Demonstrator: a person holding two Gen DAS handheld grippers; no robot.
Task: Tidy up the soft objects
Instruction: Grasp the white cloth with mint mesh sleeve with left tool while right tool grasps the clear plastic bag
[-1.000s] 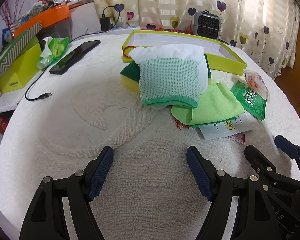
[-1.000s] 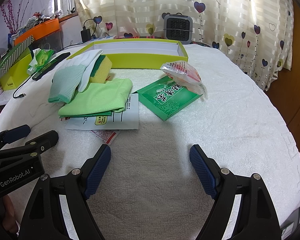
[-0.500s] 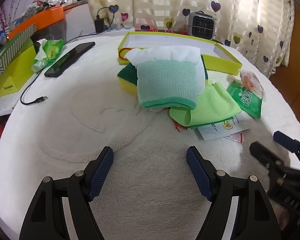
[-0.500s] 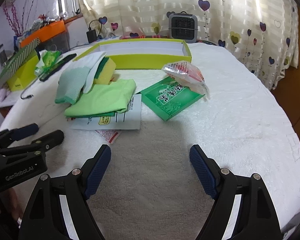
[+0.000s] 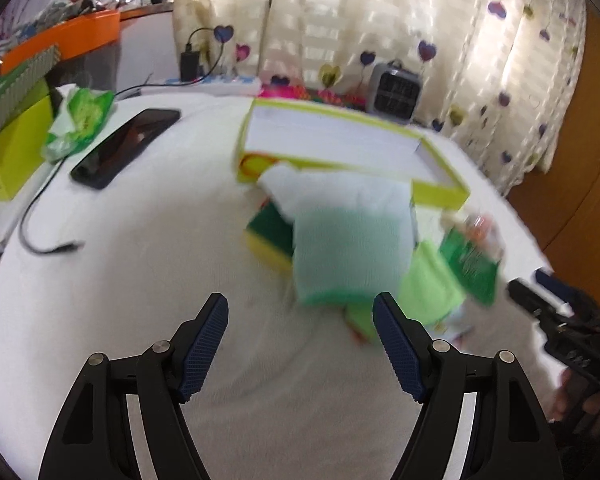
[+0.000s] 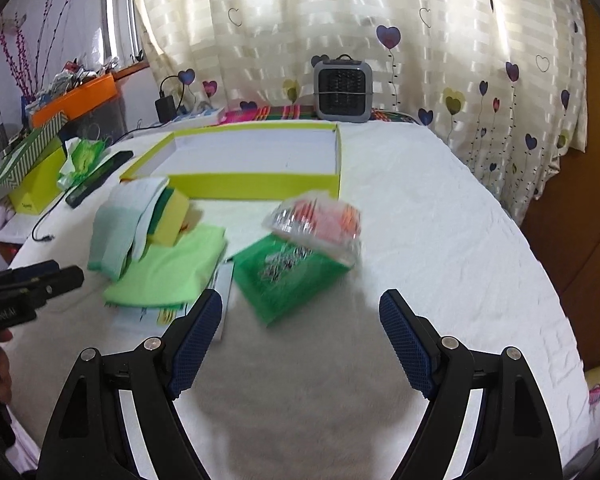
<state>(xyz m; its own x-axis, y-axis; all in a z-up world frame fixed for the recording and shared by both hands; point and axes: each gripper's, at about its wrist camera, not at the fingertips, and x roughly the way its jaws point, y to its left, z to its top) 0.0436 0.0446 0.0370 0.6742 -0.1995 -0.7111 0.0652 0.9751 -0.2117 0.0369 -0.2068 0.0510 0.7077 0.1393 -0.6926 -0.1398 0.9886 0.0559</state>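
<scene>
While both claws, left (image 5: 300, 344) and right (image 6: 300, 340), gape empty, the limp mint-green knitted cloth (image 5: 350, 256) draped over the yellow-green sponge (image 6: 172, 220) looks light and floppy; pinching its near hanging edge seems best.

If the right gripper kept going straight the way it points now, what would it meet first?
Most likely the green packet, which lies just ahead between the open fingers of the right gripper, with the clear snack bag resting on its far end. Blur leaves depth uncertain.

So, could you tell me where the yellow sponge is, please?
In the right wrist view the yellow sponge lies left of centre, under the white cloth, just before the yellow-green box.
</scene>
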